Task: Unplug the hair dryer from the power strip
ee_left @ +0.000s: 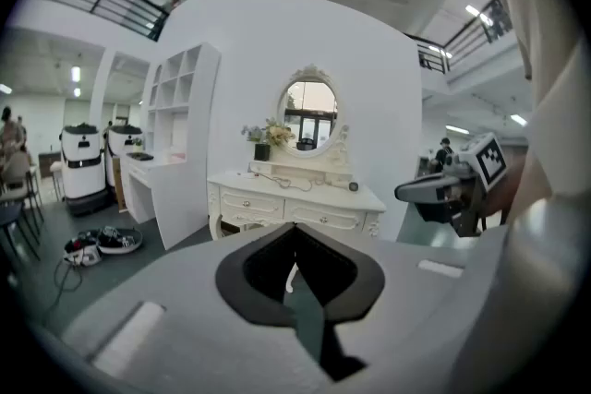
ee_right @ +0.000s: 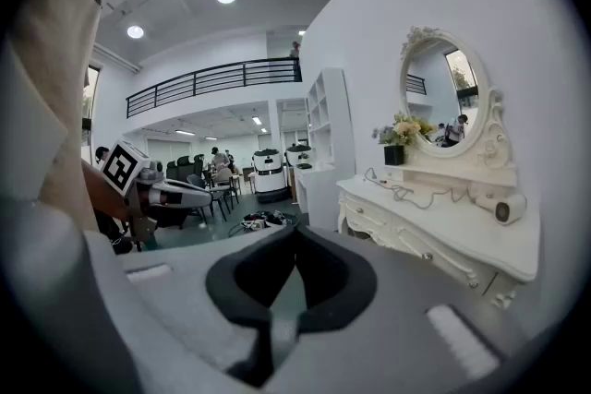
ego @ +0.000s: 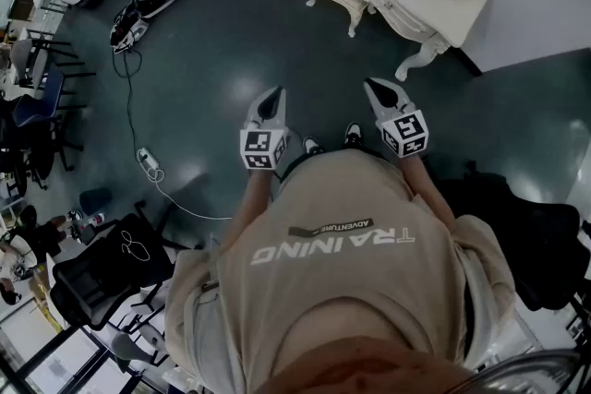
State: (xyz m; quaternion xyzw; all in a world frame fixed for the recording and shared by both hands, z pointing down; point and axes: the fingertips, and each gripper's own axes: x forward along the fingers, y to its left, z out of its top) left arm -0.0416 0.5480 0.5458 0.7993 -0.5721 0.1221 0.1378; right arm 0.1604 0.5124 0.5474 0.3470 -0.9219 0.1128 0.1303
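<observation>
Both pairs of jaws are closed tip to tip with nothing between them: the left gripper (ee_left: 295,226) and the right gripper (ee_right: 295,232) each show only floor and furniture through the gap behind their tips. The person holds them level at about waist height, side by side and pointing forward, which reads as a carrying posture for an approach and not a reach. Ahead stands a white dressing table (ee_right: 434,231) with an oval mirror (ee_right: 445,102). The hair dryer (ee_right: 503,209) lies on the tabletop near its right end, and its cord (ee_right: 402,190) trails loosely along the top towards a small vase of flowers. From the head view the dryer is well apart from both grippers, across open floor. A white power strip (ego: 148,163) lies on the floor far off to the person's left; whether the dryer's plug sits in it cannot be told. The unplugging seems not yet begun.
</observation>
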